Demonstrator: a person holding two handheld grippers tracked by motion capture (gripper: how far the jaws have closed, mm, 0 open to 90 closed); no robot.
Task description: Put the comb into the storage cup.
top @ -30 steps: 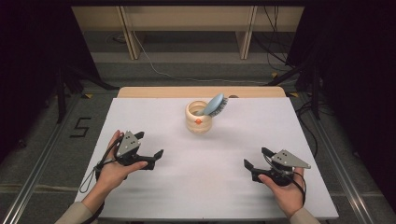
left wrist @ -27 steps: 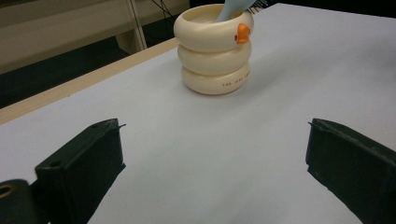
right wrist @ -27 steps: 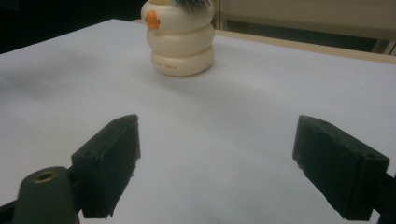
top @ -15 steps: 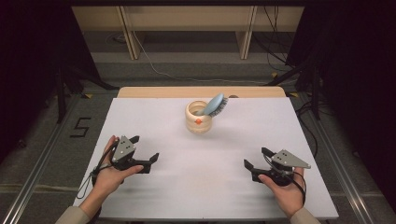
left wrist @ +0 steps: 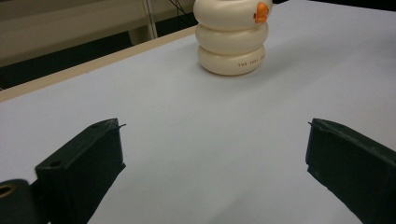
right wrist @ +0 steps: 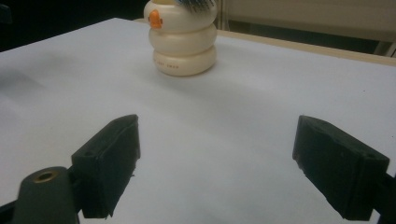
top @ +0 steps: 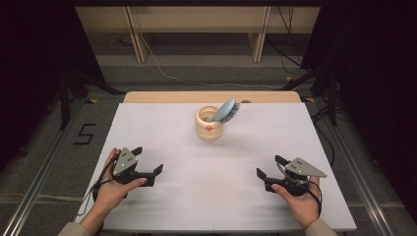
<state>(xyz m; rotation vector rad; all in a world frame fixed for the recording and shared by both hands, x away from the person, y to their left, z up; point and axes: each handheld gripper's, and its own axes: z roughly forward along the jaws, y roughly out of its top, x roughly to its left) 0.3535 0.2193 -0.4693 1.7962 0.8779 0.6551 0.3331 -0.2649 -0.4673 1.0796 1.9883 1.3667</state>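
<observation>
Left tool (top: 147, 162) low at the near left of the white tabletop (top: 162, 128), jaws spread wide, nothing between them. Farther off, around mid-width, cream ringed holder (top: 209, 124) with an orange spot, upright, well apart from both tools, with what looks like a blue brush (top: 225, 111) leaning out of it to the right. Right tool (top: 271, 166) at the near right, jaws likewise wide apart and empty.

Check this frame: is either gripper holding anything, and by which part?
Nothing is held. The left gripper and right gripper are both open over the table.
</observation>
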